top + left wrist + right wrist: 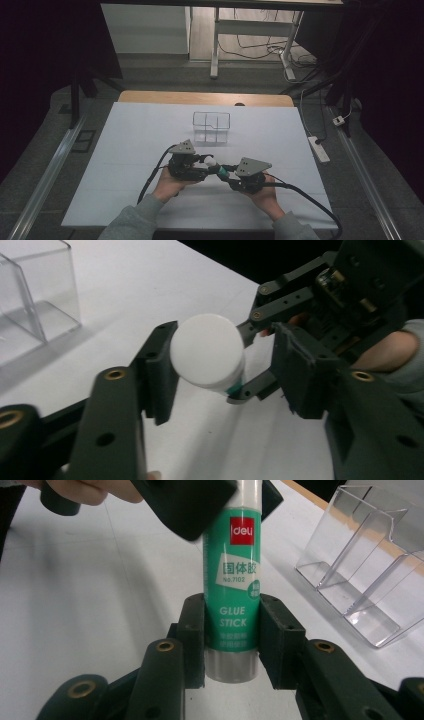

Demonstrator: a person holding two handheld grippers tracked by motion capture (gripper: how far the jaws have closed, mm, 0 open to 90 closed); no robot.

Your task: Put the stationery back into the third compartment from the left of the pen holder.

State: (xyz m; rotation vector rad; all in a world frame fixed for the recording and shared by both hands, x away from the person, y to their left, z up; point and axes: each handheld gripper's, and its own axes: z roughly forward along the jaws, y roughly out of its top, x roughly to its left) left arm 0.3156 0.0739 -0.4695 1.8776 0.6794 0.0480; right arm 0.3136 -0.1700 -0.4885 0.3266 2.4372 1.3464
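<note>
Right gripper view: right gripper [232, 645] is pinching the green body of the glue stick [234, 590]; left gripper [222, 370] is straddling its white cap [207, 350], contact unclear. Stick held above the table [130, 150], clear organizer [211, 127] nearby. Uncapping looks not yet done.

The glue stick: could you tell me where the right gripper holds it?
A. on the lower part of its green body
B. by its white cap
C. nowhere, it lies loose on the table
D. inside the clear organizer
A: in the right gripper view the right gripper clamps both pads on the glue stick at its printed lower green body, while the left gripper is at its cap end.
</note>
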